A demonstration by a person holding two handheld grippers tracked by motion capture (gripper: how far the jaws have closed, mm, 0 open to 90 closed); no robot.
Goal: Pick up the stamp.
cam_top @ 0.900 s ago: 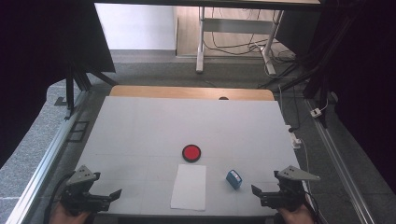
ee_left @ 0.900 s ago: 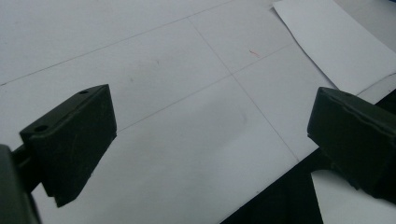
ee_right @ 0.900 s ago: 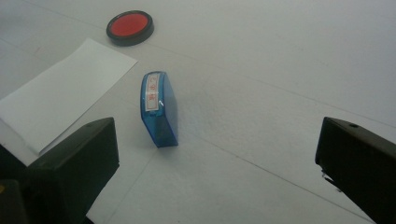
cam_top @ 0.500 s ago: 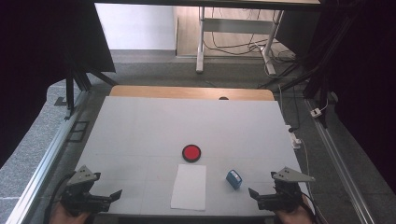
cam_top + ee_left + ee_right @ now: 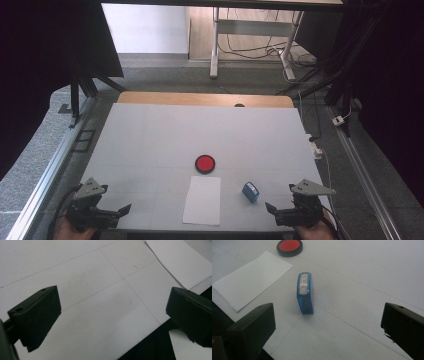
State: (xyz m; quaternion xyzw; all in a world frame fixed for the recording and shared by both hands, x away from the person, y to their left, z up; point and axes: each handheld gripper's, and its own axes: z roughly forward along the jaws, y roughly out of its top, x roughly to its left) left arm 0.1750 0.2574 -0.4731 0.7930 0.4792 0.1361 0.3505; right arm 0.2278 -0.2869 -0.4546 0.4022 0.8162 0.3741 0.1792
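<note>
A small blue stamp point(image 5: 251, 191) lies on its side on the white table point(image 5: 200, 130), right of a white sheet of paper point(image 5: 202, 200). A round red ink pad point(image 5: 205, 163) in a black case sits just beyond the sheet. My right gripper point(image 5: 270, 207) is at the near right edge, open and empty. In the right gripper view its jaws point(image 5: 327, 317) stand wide, with the stamp point(image 5: 305, 292) a short way ahead, the paper point(image 5: 249, 280) to the left and the pad point(image 5: 289, 246) beyond. My left gripper point(image 5: 125, 210) is at the near left edge, open point(image 5: 112, 302) and empty, with the paper's corner point(image 5: 180, 260) ahead.
The table's near edge runs right under both grippers. A wooden strip point(image 5: 205, 99) borders the far side, and metal rails point(image 5: 45, 175) flank the table. Desk legs and cables point(image 5: 250, 45) stand on the floor beyond.
</note>
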